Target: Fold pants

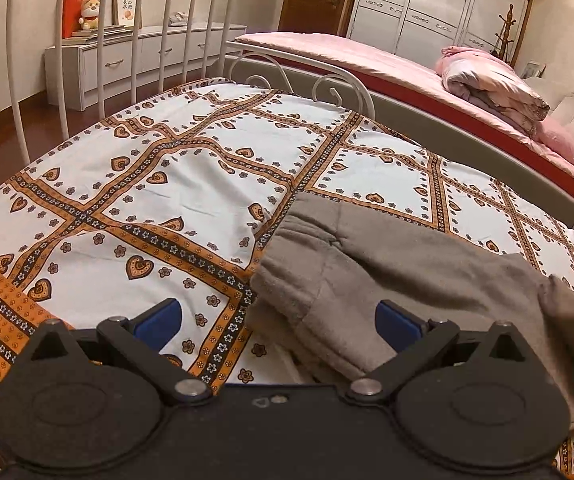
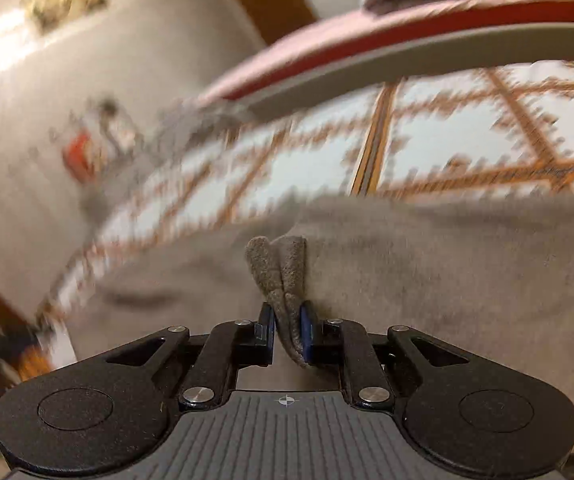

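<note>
Grey-brown fleece pants (image 1: 387, 272) lie on a bed with a white and orange patterned sheet (image 1: 167, 184). Their elastic waistband end points to the left in the left wrist view. My left gripper (image 1: 279, 324) is open and empty, just in front of that waistband end, with its right pad over the cloth. My right gripper (image 2: 289, 328) is shut on a doubled fold of the pants (image 2: 283, 276), and the rest of the grey cloth (image 2: 447, 272) spreads beyond it. The right wrist view is blurred by motion.
A white metal bed frame (image 1: 215, 32) with bars stands at the far end. A second bed with pink bedding (image 1: 367, 56) and a folded quilt (image 1: 495, 88) lies beyond. A white low cabinet (image 1: 135, 60) and a wardrobe (image 1: 439, 8) stand against the walls.
</note>
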Tool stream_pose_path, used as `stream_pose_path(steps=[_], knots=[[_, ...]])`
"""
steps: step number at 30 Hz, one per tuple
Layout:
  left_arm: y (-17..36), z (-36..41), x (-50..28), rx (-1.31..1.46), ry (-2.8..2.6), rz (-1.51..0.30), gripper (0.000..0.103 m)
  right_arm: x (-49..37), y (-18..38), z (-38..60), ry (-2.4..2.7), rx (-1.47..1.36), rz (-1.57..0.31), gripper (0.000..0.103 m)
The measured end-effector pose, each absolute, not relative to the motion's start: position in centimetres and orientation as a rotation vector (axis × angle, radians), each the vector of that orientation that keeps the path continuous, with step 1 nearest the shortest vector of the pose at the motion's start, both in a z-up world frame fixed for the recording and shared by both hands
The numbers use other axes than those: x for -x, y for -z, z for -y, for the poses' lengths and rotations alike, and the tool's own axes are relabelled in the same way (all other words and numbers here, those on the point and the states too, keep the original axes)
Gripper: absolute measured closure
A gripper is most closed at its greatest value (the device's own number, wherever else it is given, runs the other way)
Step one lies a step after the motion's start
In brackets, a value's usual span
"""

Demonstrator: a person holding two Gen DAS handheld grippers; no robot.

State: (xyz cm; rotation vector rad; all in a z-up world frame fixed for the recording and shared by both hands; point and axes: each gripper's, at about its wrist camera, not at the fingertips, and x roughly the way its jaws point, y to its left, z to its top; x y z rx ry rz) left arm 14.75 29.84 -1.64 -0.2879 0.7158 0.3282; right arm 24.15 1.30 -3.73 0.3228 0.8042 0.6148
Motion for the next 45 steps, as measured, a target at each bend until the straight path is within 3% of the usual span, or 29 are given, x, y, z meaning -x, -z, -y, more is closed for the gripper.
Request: stream_pose_path(steps=[8,10,13,18,24,32,37,45], knots=[[1.5,-29.5,-15.1,0.281,-0.314,-0.708,0.006,-21.3,6.0,-2.6,-0.713,-0.109,-0.747,0.084],[1.5,-29.3,-15.2,0.276,-0.309,-0.709,0.006,-19.9,5.5,-3.2,-0.773,-0.047,-0.730,0.068],[1.6,-29.3,-15.2,0.271,-0.310,-0.717,0.006,-18.2,4.7,-3.6,-0.914,-0.021,-0.679,0.068],[2.1,-29.5,-15.0,0.268,-0.316,-0.738,0.006,-20.0,4.4,-3.0,-0.668,-0.075,-0.654,0.070],[2.4,-29.4,-15.2,0.261,-0.306,-0.753,0.006,-23.7,6.4,-2.9,-0.754,-0.281,-0.896,0.070],[2.3,-28.7,-15.8,0.245,-0.289,-0.748,0.006,-22.9,2.6,10.0,-0.460,-0.207,-0.782,0.070],[2.5,-27.9,-16.5,0.224,-0.280,-0.759,0.006,-23.5,7.0,14.2,-0.432,-0.197,-1.023,0.070],[3.4,-27.3,-16.9,0.184,-0.288,-0.804,0.006,-27.5,3.6,13.4,-0.390,-0.217,-0.745,0.070]])
